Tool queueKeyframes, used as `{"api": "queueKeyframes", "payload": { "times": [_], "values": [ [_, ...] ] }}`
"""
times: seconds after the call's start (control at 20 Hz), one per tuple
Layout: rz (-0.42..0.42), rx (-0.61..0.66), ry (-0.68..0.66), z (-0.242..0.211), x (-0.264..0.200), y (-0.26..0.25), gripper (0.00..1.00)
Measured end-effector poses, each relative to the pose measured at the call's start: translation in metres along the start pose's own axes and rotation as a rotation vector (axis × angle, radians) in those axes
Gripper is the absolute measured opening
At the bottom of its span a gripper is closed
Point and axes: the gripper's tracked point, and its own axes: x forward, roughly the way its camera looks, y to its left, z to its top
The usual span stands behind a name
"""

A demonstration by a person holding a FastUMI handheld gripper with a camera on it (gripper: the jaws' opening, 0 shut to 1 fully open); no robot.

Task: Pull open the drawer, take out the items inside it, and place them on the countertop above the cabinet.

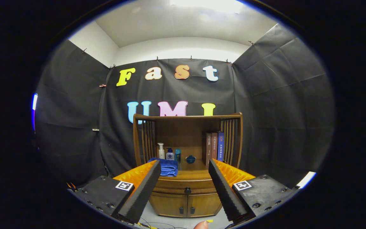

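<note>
We hold the gripper [184,167] with its fingers spread wide and gripping nothing, well short of the wooden cabinet [187,203], whose drawer [186,186] shows between them, closed, with a dark knob [187,190] at its middle. On the surface [195,174] above the drawer we see a folded blue towel [167,167] at the left, a pump bottle [161,151], a dark-capped bottle [170,154] and a slim teal bottle [178,155] behind it, and a small blue lidded bowl [190,159] near the middle. Three upright books [214,146] stand at the right, their spines bearing writing too small for us to read, and two small doors [186,205] sit below the drawer.
</note>
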Motion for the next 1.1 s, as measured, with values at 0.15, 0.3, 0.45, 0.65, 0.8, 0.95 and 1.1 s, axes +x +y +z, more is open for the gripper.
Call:
{"api": "queueKeyframes", "payload": {
  "times": [0.15,0.3,0.45,0.65,0.8,0.95,1.1],
  "values": [
    [0.005,0.011,-0.013,-0.007,0.011,-0.001,0.99],
    [0.009,0.029,-0.031,-0.025,0.029,-0.003,0.99],
    [0.012,0.009,-0.028,-0.064,0.059,-0.005,0.99],
    [0.017,-0.02,0.021,-0.134,0.107,-0.002,0.99],
    [0.027,0.024,0.092,-0.191,0.142,0.003,0.99],
    [0.001,0.007,0.143,-0.243,0.175,-0.002,0.99],
    [-0.016,0.015,0.207,-0.296,0.201,-0.006,0.99]
  ]
}}
